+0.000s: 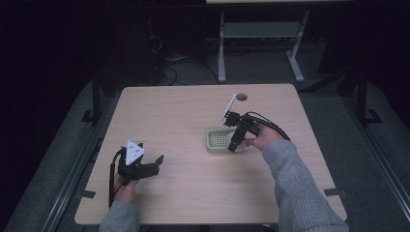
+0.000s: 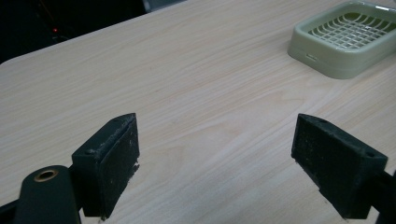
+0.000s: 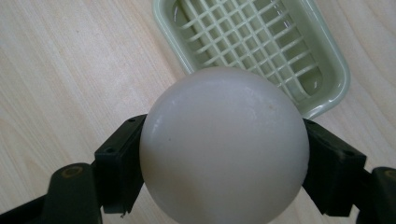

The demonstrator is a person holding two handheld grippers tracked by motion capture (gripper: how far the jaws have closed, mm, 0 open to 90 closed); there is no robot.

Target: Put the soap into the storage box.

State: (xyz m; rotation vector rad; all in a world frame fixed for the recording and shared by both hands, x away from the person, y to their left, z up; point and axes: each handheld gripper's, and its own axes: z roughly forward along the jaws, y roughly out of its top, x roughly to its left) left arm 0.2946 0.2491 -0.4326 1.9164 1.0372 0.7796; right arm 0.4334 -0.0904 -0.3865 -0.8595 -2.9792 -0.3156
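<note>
So a smooth white ball [image 3: 224, 147] is pinched squarely between the two black jaws of the right gripper [image 1: 235, 140], one pad pressed on each side of it, and it's held just above the near edge of the pale green slotted tray [image 3: 327, 60] on the wooden table [image 1: 183, 111]. The left gripper [image 1: 151, 164] is kept well apart from all that, jaws spread wide with nothing between them but bare tabletop.
</note>
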